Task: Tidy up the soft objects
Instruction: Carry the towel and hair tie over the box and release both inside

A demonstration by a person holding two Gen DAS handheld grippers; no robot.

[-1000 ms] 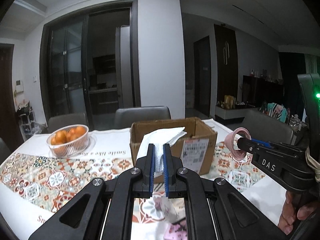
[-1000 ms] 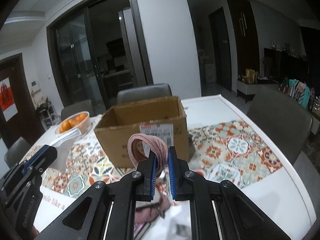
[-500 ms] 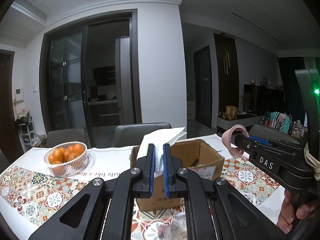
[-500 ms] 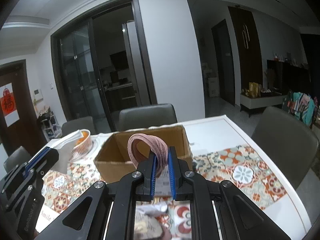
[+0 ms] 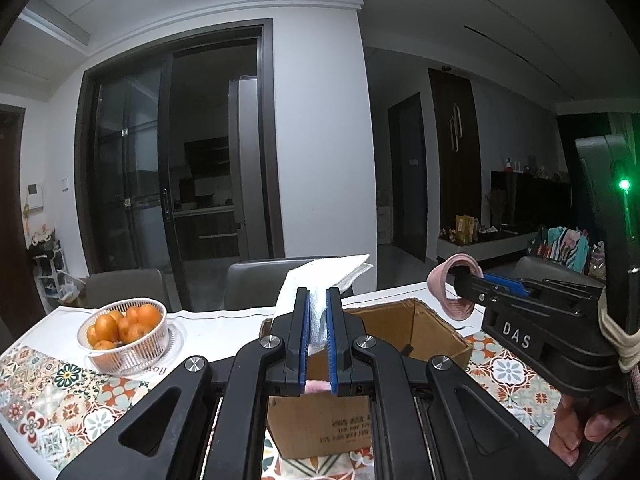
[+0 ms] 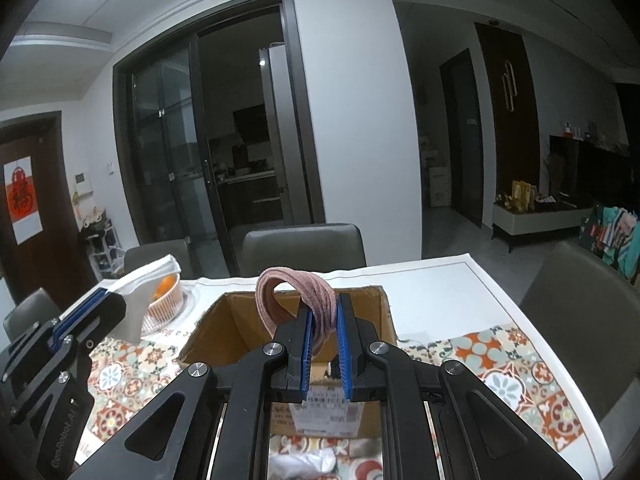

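Observation:
My left gripper [image 5: 318, 300] is shut on a white cloth [image 5: 320, 278] and holds it above the near edge of an open cardboard box [image 5: 416, 334]. My right gripper [image 6: 323, 307] is shut on a pink fabric band [image 6: 294, 286] and holds it over the same box [image 6: 224, 328]. The right gripper also shows in the left wrist view [image 5: 460, 284], over the box's right side. The left gripper with the cloth shows in the right wrist view [image 6: 108, 300], left of the box.
A white basket of oranges [image 5: 124, 330] stands left of the box on the patterned tablecloth [image 5: 60, 392]. Grey chairs [image 6: 304, 246] line the table's far side. A white soft item [image 6: 304, 462] lies on the table in front of the box.
Both grippers have risen and moved forward with their loads, from in front of the box to above its opening. The box interior now shows.

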